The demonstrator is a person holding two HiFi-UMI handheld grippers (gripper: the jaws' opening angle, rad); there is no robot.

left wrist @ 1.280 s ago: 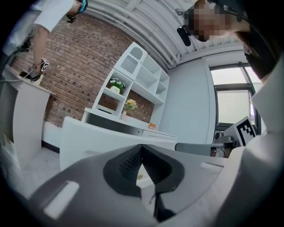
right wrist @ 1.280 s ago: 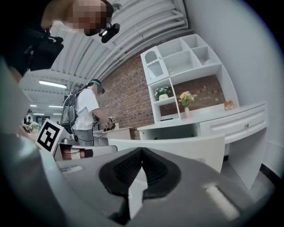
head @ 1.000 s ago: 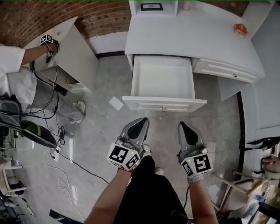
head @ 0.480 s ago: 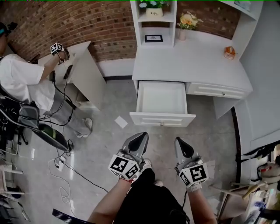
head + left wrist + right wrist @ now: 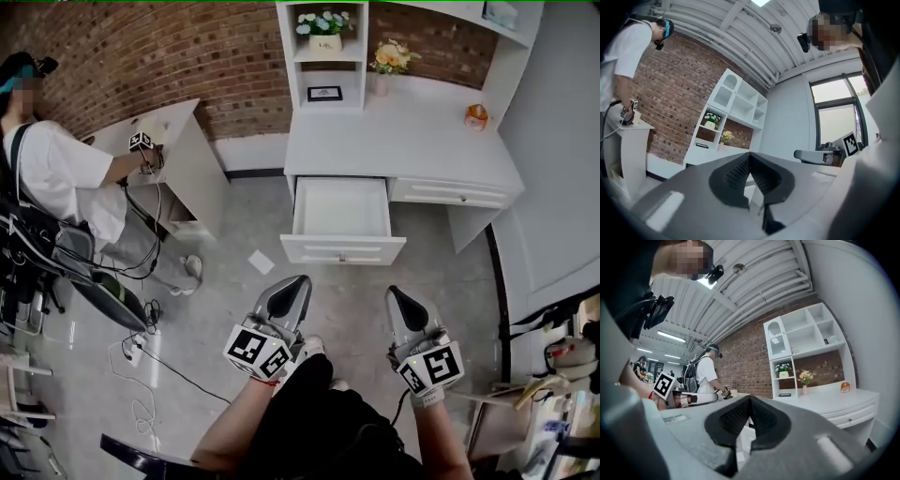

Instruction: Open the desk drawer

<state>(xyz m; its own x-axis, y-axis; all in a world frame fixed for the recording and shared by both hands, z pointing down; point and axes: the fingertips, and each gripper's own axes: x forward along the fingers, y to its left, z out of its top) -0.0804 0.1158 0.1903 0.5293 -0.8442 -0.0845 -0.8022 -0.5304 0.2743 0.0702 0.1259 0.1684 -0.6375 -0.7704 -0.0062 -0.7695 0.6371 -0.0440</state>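
Up against the brick wall [image 5: 187, 56] sat the white surface [image 5: 412, 141], with its drawer [image 5: 339, 211] pulled right out. Meanwhile the left tool [image 5: 294, 285] and the right tool [image 5: 396, 296] hung well back from it, jaws pressed together, gripping nothing.

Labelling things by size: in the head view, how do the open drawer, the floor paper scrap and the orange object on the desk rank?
1. open drawer, clearly largest.
2=. paper scrap and orange object: look alike, not ranked.
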